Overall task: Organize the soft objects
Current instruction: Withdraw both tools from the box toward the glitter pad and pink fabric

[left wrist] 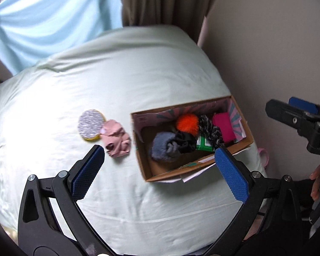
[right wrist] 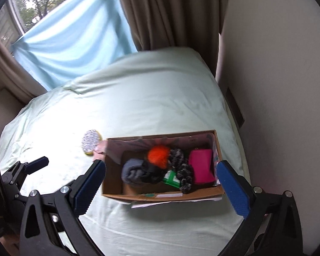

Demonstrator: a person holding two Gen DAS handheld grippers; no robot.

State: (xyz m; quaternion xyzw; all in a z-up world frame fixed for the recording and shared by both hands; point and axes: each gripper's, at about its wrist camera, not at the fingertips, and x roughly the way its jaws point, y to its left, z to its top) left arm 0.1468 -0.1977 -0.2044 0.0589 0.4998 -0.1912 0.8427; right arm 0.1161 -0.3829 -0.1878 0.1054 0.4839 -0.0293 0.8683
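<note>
A cardboard box [left wrist: 148, 166] [right wrist: 160, 195] sits on the pale green bed and holds several soft things: an orange pompom [left wrist: 187, 123] [right wrist: 159, 154], a grey fuzzy item [left wrist: 163, 147] [right wrist: 131, 170], a black scrunchie [left wrist: 185, 141], a black-white rope [left wrist: 211, 131] [right wrist: 181, 170], a magenta cloth [left wrist: 223, 127] [right wrist: 201, 165] and a green item [left wrist: 204, 144] [right wrist: 171, 178]. A pink cloth [left wrist: 117, 139] [right wrist: 99, 149] and a round grey pad [left wrist: 90, 124] [right wrist: 91, 141] lie on the bed left of the box. My left gripper [left wrist: 159, 160] is open and empty above the box's near left. My right gripper [right wrist: 161, 178] is open and empty, straddling the box.
The bed [left wrist: 117, 81] [right wrist: 138, 98] ends at a beige wall [left wrist: 266, 42] on the right. A brown curtain [right wrist: 170, 12] and light blue drape [right wrist: 74, 38] hang behind. The other gripper shows at the right edge of the left wrist view [left wrist: 298, 119] and at the left edge of the right wrist view [right wrist: 21, 170].
</note>
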